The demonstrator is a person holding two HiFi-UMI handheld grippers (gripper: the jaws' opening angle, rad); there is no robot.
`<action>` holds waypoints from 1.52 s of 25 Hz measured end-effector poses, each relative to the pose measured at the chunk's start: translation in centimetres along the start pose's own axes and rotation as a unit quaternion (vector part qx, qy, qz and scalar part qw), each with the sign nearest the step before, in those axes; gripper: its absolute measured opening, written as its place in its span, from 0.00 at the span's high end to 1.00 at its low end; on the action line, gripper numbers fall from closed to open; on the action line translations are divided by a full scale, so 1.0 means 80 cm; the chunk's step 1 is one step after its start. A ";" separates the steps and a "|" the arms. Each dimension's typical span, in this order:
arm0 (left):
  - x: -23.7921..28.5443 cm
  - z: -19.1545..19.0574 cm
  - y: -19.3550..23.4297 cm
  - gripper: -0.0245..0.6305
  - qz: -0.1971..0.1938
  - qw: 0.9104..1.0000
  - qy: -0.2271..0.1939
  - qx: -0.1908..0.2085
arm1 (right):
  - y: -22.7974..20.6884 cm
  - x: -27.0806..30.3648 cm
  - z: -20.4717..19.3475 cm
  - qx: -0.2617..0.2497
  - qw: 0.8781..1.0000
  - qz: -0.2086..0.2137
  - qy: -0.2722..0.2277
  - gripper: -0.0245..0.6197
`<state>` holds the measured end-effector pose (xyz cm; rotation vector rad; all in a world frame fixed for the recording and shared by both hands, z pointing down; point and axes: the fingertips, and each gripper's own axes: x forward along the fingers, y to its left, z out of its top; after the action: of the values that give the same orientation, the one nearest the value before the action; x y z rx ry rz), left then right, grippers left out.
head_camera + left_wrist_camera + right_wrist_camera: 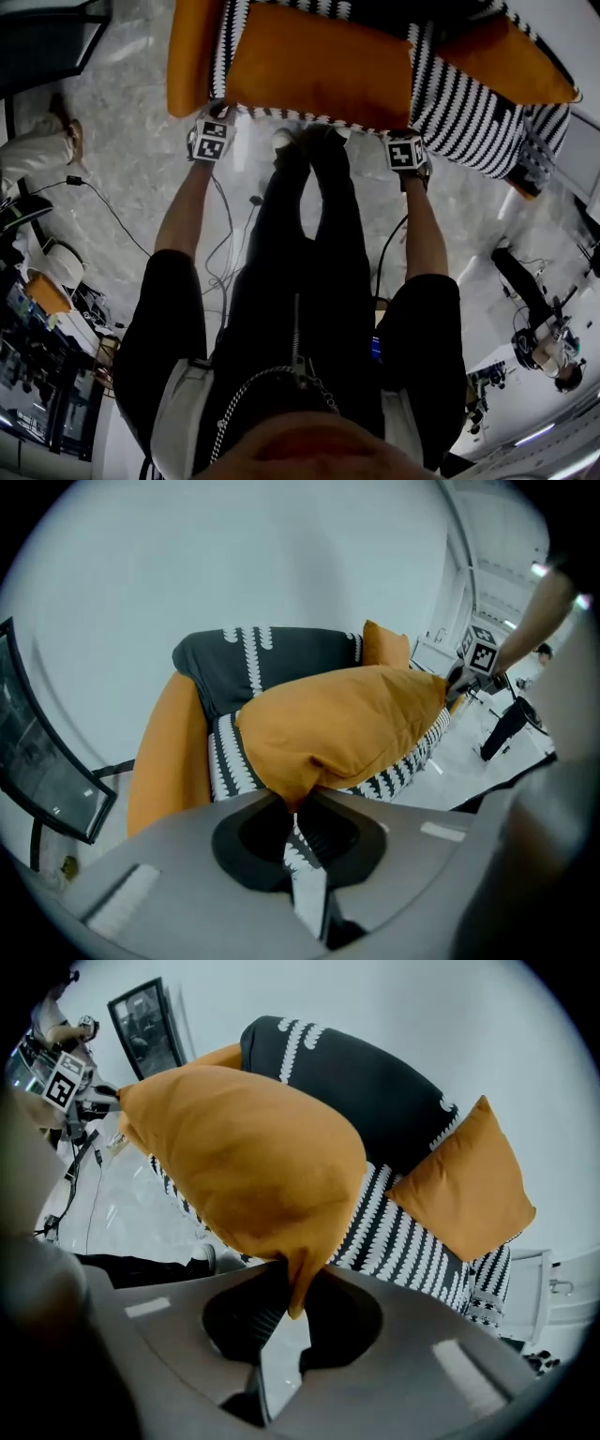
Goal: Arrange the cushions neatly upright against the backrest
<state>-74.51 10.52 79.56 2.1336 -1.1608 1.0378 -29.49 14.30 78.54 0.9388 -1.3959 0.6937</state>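
My left tool (298, 808) and right tool (291, 1297) are each clamped on just 1 corner of the orange cushion (319, 66), held over the sofa seat (384, 1213) short of the backrest (366, 1082); I judge such thin pinches could slip, dropping it flat.

Bright, even light; fisheye-warped edges

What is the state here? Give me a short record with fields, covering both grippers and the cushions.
left gripper: shut on one corner of the held cushion
right gripper: shut on another corner of the held cushion
held cushion: orange, stretched between the grippers in front of the sofa
second cushion: orange, leaning upright against the backrest
sofa: black-and-white pattern, orange armrest
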 end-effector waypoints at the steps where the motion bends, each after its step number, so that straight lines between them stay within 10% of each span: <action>1: -0.004 0.016 0.007 0.93 0.000 1.000 -0.004 0.001 | -0.005 -0.006 0.010 0.003 1.000 0.004 -0.008 0.91; 13: -0.013 0.207 0.051 0.93 -0.001 1.000 -0.003 0.012 | -0.110 -0.080 0.119 0.027 0.996 0.059 -0.065 0.90; 20: 0.006 0.242 0.084 0.93 -0.006 0.999 0.038 -0.017 | -0.138 -0.078 0.190 -0.017 0.989 0.108 -0.094 0.90; 38: 0.114 0.390 0.170 0.93 -0.044 0.997 0.057 -0.040 | -0.273 -0.055 0.371 0.096 0.981 0.111 -0.127 0.90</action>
<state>-70.97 -23.05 69.40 2.0160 -1.0286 1.0419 -25.79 -21.44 69.33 1.0613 -1.6986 0.9137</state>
